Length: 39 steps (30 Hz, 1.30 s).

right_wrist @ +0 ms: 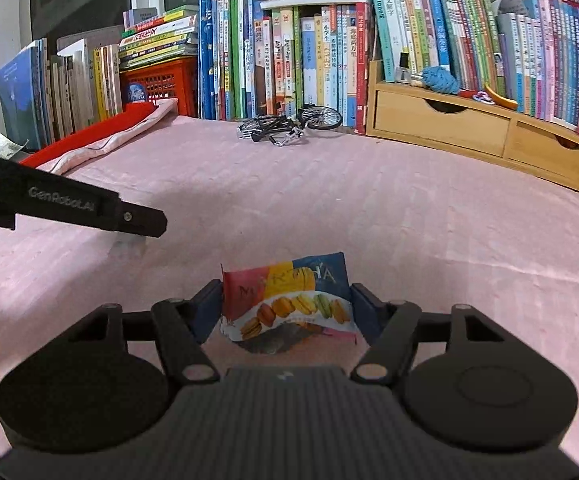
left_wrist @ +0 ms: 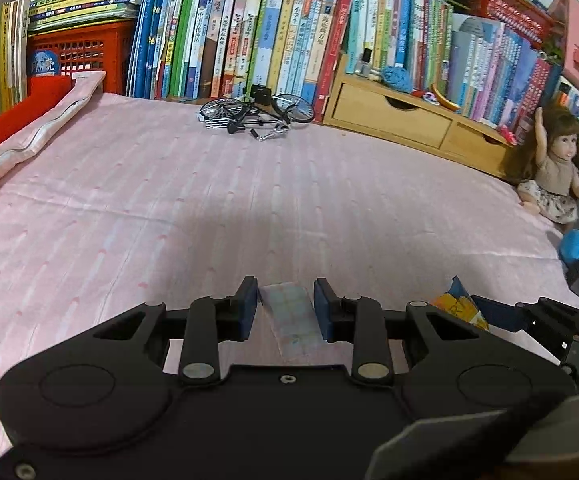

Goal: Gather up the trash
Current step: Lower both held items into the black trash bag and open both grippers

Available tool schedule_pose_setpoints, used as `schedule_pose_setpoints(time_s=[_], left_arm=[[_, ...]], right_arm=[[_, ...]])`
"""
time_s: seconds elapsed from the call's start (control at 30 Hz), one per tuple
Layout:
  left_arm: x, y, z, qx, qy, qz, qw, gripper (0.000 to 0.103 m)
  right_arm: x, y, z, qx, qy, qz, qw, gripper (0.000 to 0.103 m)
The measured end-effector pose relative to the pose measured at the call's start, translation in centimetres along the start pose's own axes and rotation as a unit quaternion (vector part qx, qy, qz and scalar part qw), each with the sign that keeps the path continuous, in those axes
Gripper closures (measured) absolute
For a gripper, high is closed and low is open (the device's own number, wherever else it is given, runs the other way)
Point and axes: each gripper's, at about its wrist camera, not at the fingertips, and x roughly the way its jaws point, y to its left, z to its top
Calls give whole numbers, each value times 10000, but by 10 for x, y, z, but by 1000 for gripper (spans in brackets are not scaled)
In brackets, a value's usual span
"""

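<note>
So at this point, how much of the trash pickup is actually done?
Both pieces are picked up but not binned. The left tongs are shut on a pale paper slip, and the right tongs hold a macaron snack wrapper pinched between their pads. The pink bedspread ahead shows no other litter, only a toy bicycle. No bin is in view, so dropping both off remains.

"GenRobot.AI" stands in raised letters on the black side of the left claw [right_wrist: 145, 222], seen from the right wrist. The snack wrapper [right_wrist: 289, 300] carries large gold capitals — only a leading "M" and a closing "HA" read clearly, the middle being creased. The book spines [right_wrist: 289, 60] along the back bear Chinese titles, too small to read; two show a "2".
</note>
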Motion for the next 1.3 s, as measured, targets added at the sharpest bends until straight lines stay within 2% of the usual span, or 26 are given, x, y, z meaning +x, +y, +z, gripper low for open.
schedule_pose_setpoints(time_s=[0.43, 0.87, 1.3], left_arm=[[-65, -13, -34, 252, -240, -377, 9987, 74], [-124, -22, -92, 505, -412, -591, 9961, 74], [-163, -20, -151, 706, -121, -658, 9953, 74]], right_arm=[[-60, 11, -24, 91, -202, 231, 9995, 32], [-114, 40, -65, -66, -329, 547, 9979, 32], [-154, 59, -110, -260, -201, 591, 9977, 31]])
